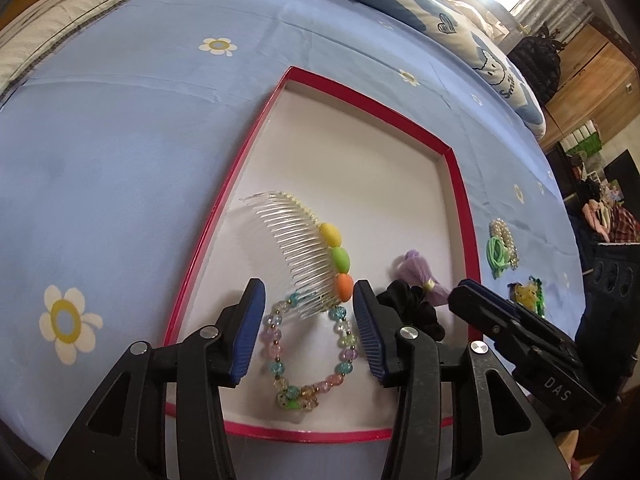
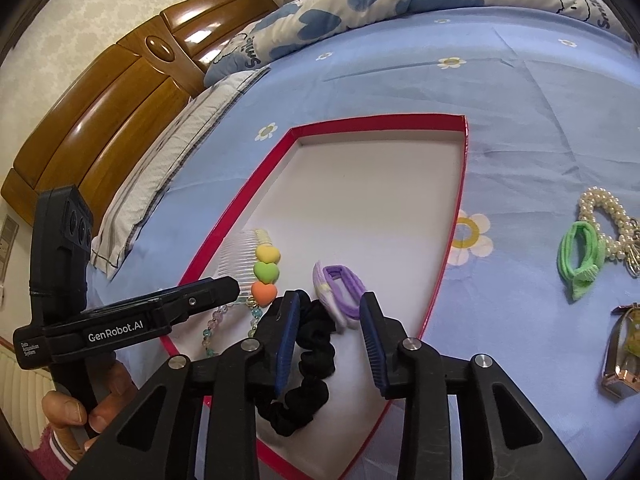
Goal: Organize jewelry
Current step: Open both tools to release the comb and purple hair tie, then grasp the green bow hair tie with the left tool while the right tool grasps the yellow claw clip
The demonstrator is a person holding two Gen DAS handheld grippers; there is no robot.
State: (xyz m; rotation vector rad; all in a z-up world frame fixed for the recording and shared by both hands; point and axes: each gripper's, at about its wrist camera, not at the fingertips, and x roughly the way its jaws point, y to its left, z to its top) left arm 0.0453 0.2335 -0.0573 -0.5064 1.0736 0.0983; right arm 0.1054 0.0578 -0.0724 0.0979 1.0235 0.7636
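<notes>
A red-rimmed white tray (image 1: 456, 184) lies on the blue bedsheet; it also shows in the right wrist view (image 2: 384, 121). In it lie a clear comb with coloured hearts (image 1: 304, 252), a pastel bead bracelet (image 1: 310, 354), a black scrunchie (image 2: 308, 364) and a purple hair tie (image 2: 340, 292). My left gripper (image 1: 309, 320) is open over the bracelet and comb end, holding nothing. My right gripper (image 2: 330, 340) is open above the black scrunchie and purple tie, empty. Outside the tray lie a green hair tie (image 2: 580, 258), a pearl bracelet (image 2: 608, 216) and a watch (image 2: 624, 356).
A folded duvet (image 2: 360, 4) lies along the far side of the bed. A wooden headboard (image 2: 120, 92) and pillow (image 2: 160, 168) are at the left of the right wrist view. A wooden cabinet (image 1: 592, 76) stands beyond the bed.
</notes>
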